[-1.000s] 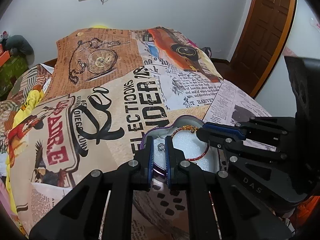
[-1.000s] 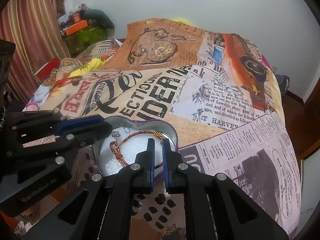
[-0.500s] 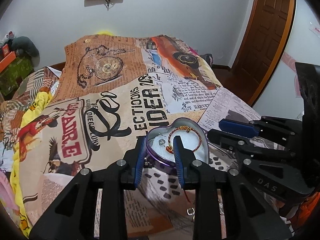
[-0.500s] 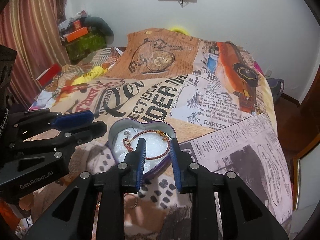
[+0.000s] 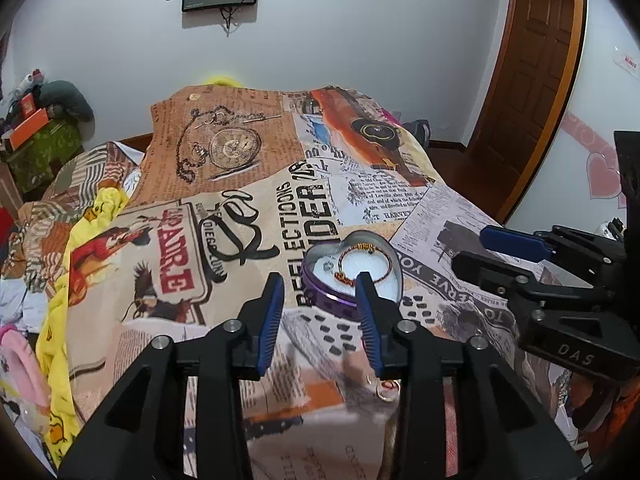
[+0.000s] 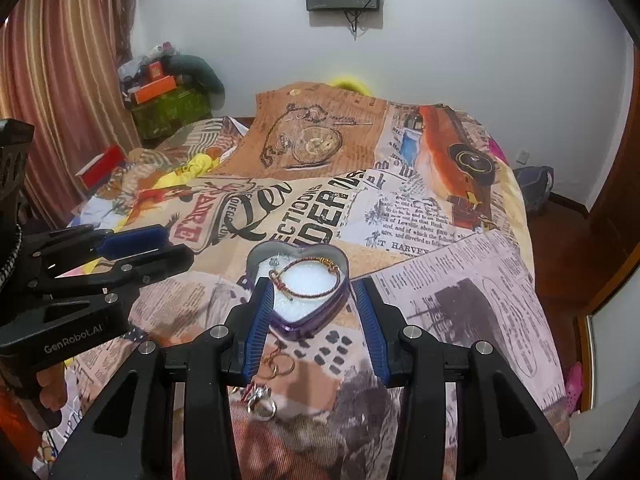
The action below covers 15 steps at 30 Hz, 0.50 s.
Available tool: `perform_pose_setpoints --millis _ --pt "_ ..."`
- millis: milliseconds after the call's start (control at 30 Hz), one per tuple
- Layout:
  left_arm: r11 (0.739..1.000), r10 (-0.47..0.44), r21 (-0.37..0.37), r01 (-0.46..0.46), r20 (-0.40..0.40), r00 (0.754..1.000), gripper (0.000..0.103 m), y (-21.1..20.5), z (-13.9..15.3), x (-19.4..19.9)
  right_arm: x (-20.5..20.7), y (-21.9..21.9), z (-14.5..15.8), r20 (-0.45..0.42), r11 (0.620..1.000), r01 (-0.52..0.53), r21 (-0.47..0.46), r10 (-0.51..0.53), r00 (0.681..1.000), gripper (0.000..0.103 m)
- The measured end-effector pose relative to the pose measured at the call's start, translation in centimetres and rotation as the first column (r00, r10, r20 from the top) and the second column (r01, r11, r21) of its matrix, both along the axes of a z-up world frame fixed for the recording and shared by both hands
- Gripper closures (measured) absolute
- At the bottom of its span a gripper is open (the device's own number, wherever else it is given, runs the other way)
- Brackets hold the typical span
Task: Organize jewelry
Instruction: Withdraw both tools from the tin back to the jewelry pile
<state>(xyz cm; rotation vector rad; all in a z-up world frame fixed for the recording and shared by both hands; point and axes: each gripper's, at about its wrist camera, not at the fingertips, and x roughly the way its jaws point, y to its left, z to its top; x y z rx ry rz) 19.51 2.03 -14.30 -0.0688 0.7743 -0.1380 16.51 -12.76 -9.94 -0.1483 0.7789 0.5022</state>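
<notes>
A purple heart-shaped tin (image 5: 320, 286) (image 6: 316, 320) with white foam lies on the printed bedspread. A red and gold bracelet (image 5: 362, 266) (image 6: 308, 280) and a small silver earring (image 5: 328, 266) lie inside it. My left gripper (image 5: 320, 300) is open and empty, just short of the tin. My right gripper (image 6: 310, 308) is open and empty, its fingertips on either side of the tin's near end. Gold hoop rings (image 6: 280, 364) (image 5: 386, 390) and a silver ring (image 6: 262, 402) lie on the bedspread below the right gripper.
The printed bedspread (image 5: 240, 220) covers the bed. Yellow and pink cloth (image 5: 56, 320) lies along its left edge. Boxes and clutter (image 6: 160, 96) stand at the back left. A wooden door (image 5: 532, 80) is at the right, with the bed edge and floor (image 6: 560, 260) below.
Both grippers have opened wide and pulled back and up from the tin. The bracelet stays in the tin.
</notes>
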Motion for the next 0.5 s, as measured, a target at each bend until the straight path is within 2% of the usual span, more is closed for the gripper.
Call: perform_pose_setpoints --millis 333,500 --pt "1.0 -0.018 0.019 0.02 -0.069 0.997 0.063 -0.8 -2.2 -2.2 -2.0 -0.6 -0.7 -0.021 1.0 -0.002 -0.016 0.002 1.0 0.064" --pt "0.999 -0.032 0.023 0.034 -0.107 0.994 0.063 -1.2 -3.3 -2.7 -2.7 -0.7 -2.5 -0.082 1.0 -0.016 -0.018 0.015 0.997 0.064"
